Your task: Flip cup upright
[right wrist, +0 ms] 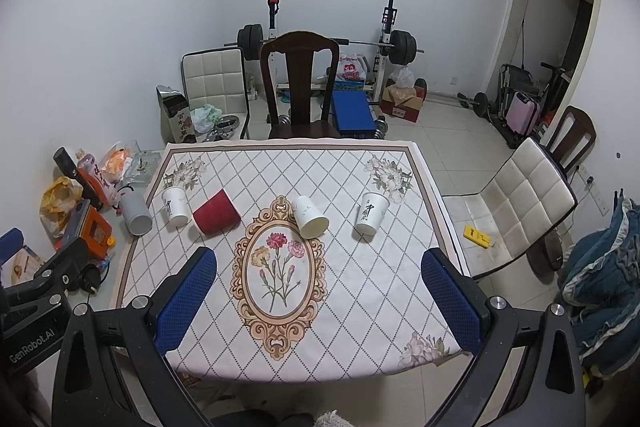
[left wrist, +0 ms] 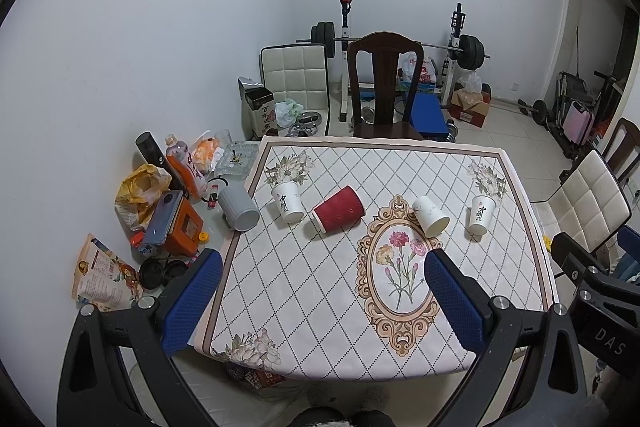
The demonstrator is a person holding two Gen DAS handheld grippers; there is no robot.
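We are looking down over a table (left wrist: 520, 267) covered with a diamond-patterned cloth bearing a flower medallion (left wrist: 402, 273). We are finding five cups in a rough row across its far half. The gray cup (left wrist: 239, 207) is lying on its side at the cloth's left edge, mouth toward us. Just beside it, a white cup with dark lettering (left wrist: 287, 201) is standing rim down, slightly tilted. The red cup (left wrist: 339, 209) is lying on its side next to that, rim toward the lower left. A plain white cup (left wrist: 430, 215) is lying on its side at the medallion's upper right edge, mouth toward us. A second lettered white cup (left wrist: 482, 213) is standing upside down near the right flower corner. The left claw (left wrist: 324, 301) is hovering over the near edge of the table, its blue pads wide apart and gripping nothing. The right claw (right wrist: 318, 303) is likewise held spread wide, empty, above the near edge. We are noting clutter of bottles and bags (left wrist: 168, 187) left of the cloth, and a dark wooden chair (left wrist: 384, 87) behind the table.
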